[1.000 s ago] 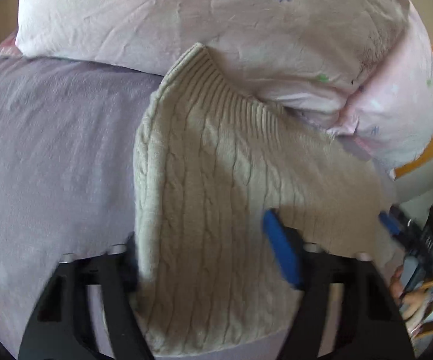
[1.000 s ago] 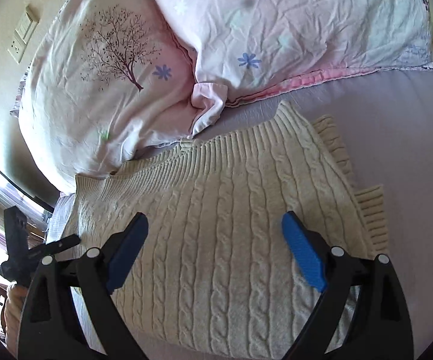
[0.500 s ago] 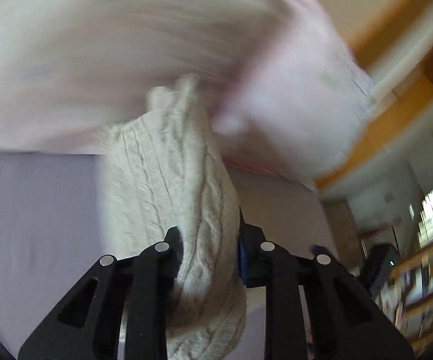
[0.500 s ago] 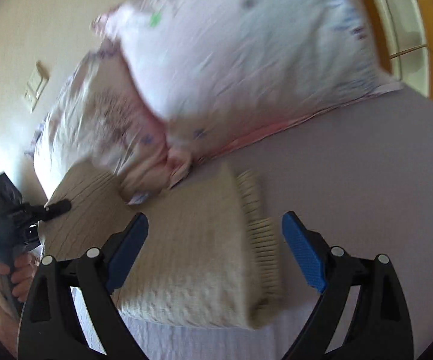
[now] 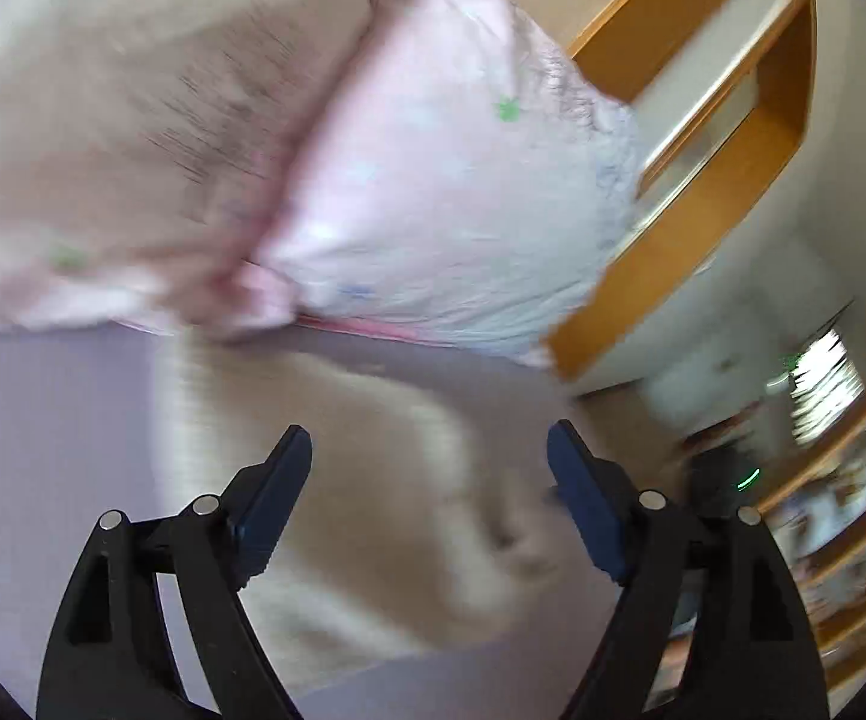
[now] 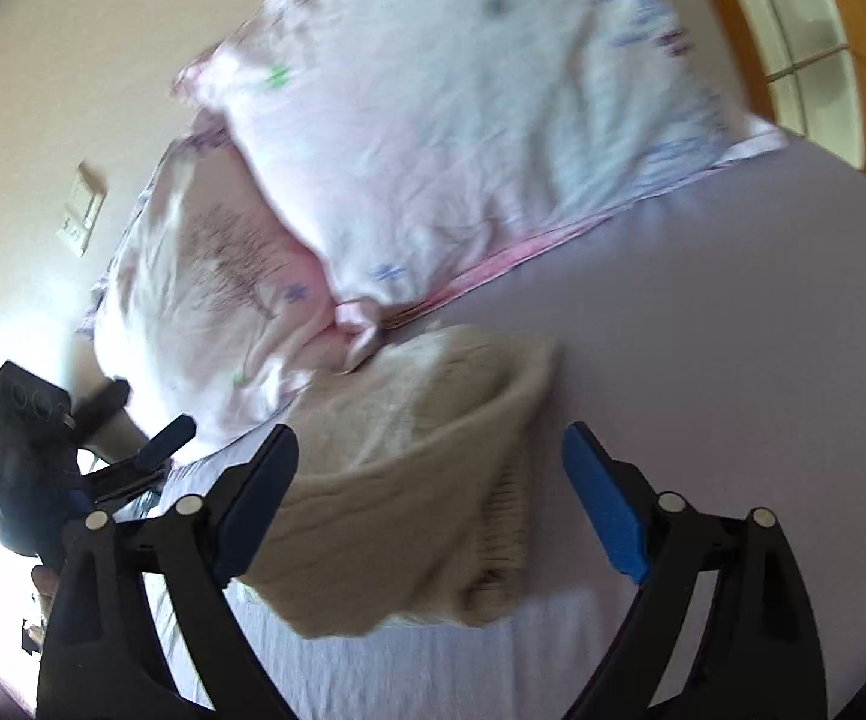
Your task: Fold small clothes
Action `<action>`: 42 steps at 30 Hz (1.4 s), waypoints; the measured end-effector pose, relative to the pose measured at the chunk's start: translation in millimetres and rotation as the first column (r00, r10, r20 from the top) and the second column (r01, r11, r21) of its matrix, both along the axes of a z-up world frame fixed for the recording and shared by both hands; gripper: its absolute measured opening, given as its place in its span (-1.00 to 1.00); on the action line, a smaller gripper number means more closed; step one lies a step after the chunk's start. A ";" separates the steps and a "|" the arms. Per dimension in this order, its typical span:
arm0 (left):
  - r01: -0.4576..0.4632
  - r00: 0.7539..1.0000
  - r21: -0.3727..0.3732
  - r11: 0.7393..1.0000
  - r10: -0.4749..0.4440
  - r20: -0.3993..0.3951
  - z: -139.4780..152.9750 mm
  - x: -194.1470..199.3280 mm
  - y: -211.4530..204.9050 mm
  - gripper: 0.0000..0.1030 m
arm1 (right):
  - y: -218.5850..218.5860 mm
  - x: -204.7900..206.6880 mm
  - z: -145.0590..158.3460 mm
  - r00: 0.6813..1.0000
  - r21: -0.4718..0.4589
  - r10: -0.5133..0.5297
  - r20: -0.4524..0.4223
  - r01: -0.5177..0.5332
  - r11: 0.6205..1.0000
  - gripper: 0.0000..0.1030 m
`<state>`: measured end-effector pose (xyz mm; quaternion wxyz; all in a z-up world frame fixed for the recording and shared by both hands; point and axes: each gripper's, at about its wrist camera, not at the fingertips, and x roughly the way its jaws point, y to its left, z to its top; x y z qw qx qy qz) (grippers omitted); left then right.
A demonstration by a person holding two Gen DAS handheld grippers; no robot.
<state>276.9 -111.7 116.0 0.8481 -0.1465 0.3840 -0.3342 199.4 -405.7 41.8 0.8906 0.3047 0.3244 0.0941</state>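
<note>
- Left wrist view: left gripper point(image 5: 430, 468) hangs with jaws spread, empty, over the blurred cream sweater point(image 5: 367, 480) on the lilac sheet point(image 5: 49, 420), likely freed to let a fold settle.
- Right gripper point(image 6: 430, 468) gapes too, grasping nothing; the sweater point(image 6: 409, 480), chunky ribbed knit, lies doubled below crinkled pillows point(image 6: 433, 150).

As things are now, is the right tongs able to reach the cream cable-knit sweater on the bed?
Probably yes. The right tongs stand open just over the cream cable-knit sweater, which lies folded on the lilac bedsheet. Nothing lies between them; the pink floral pillows sit behind it.
</note>
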 end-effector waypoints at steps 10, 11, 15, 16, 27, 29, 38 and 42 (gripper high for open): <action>0.069 0.976 0.378 0.923 -0.141 0.165 -62.8 -64.1 -28.6 0.57 | 45.4 67.3 3.0 0.985 -0.178 -0.035 -0.171 0.004 0.984 0.18; 0.076 0.976 0.401 0.913 -0.149 0.156 -70.8 -64.8 -29.5 0.57 | 45.7 78.0 -8.6 0.971 -0.176 -0.028 -0.238 -0.015 0.984 -0.24; 0.087 0.973 0.461 0.883 -0.175 0.151 -91.3 -73.7 -27.0 0.56 | 26.3 76.9 -15.5 0.986 -0.037 0.032 -0.165 -0.038 0.999 -0.80; 0.094 0.974 0.451 0.888 -0.176 0.143 -91.8 -75.8 -22.6 0.56 | 14.2 66.8 -9.0 0.996 0.017 0.017 -0.089 -0.016 1.000 -0.80; -0.065 0.996 0.064 0.996 0.068 -0.057 -66.1 -33.3 75.7 0.56 | -2.0 49.3 -19.3 0.973 0.038 0.012 -0.229 -0.003 0.999 0.88; -0.078 0.983 0.022 0.997 0.080 -0.164 -79.3 -12.0 82.0 0.56 | -2.7 56.9 -37.3 0.956 0.115 0.070 -0.286 -0.039 0.993 0.87; 0.020 0.957 -0.022 1.000 -0.025 -0.290 -117.5 20.5 39.4 0.55 | -3.4 63.1 -74.6 0.926 0.339 0.253 -0.279 -0.152 0.928 -0.13; 0.017 0.952 -0.084 0.996 -0.042 -0.303 -115.1 26.2 48.2 -0.12 | 2.6 57.4 -72.4 0.947 0.392 0.263 -0.183 -0.175 0.903 -0.30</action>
